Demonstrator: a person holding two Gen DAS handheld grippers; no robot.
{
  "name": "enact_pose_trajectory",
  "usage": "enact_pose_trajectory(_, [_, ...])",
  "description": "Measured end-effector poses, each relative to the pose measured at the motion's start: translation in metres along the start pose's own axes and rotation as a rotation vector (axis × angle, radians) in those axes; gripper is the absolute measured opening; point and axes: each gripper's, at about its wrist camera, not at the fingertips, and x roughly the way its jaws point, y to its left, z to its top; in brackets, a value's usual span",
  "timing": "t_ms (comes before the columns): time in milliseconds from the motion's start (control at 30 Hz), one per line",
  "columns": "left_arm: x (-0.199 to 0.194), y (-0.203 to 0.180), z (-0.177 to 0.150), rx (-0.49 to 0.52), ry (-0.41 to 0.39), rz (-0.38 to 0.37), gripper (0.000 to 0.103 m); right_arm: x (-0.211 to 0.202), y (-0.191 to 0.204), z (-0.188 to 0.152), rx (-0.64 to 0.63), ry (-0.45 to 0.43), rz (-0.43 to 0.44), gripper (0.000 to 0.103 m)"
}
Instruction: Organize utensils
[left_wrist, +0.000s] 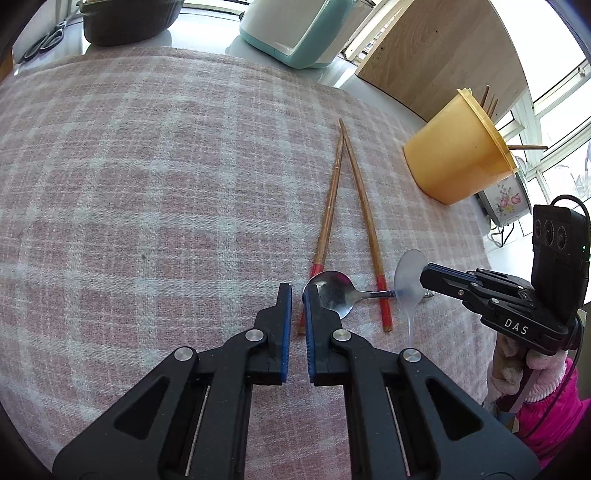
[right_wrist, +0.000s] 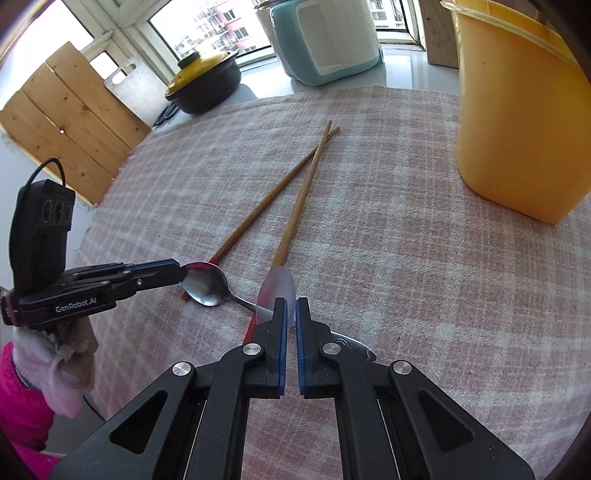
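Observation:
A metal spoon (left_wrist: 338, 290) lies on the pink checked cloth (left_wrist: 166, 184), its handle across the red end of one of two wooden chopsticks (left_wrist: 364, 206). My left gripper (left_wrist: 295, 291) is shut on the rim of the spoon's bowl (right_wrist: 205, 286); from the right wrist its tips (right_wrist: 181, 272) meet the bowl's end. A clear plastic spoon (right_wrist: 277, 290) stands tilted over the metal handle, and my right gripper (right_wrist: 290, 304) is shut on its bowl. A yellow tub (right_wrist: 517, 122) holding several chopsticks (left_wrist: 491, 99) stands to the right.
At the back stand a black pot with a yellow lid (right_wrist: 203, 81), a teal appliance (right_wrist: 332, 37) and scissors (left_wrist: 44, 40). Wooden boards (right_wrist: 70, 122) lean at the cloth's left edge. A person's pink sleeve (left_wrist: 546, 406) shows behind the right gripper.

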Motion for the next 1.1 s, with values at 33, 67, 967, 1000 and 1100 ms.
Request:
enact_pose_trajectory(33, [0.002, 0.000, 0.001, -0.007, 0.003, -0.005, 0.005, -0.002, -0.003, -0.001, 0.005, -0.002, -0.004, 0.003])
enact_pose_trajectory(67, [0.004, -0.001, 0.001, -0.010, 0.005, -0.011, 0.005, -0.004, -0.006, -0.001, 0.009, -0.004, -0.007, 0.003])
enact_pose_trajectory(967, [-0.038, -0.041, 0.023, 0.086, -0.192, 0.009, 0.000, -0.063, -0.009, 0.006, -0.043, -0.163, -0.085, 0.001])
enact_pose_trajectory(1000, [-0.044, -0.044, 0.024, 0.095, -0.201, 0.005, 0.000, -0.068, -0.007, 0.006, -0.048, -0.174, -0.090, 0.001])
enact_pose_trajectory(1100, [-0.049, -0.053, 0.028, 0.133, -0.214, 0.011, 0.000, -0.078, -0.006, 0.007, -0.061, -0.200, -0.103, 0.001])
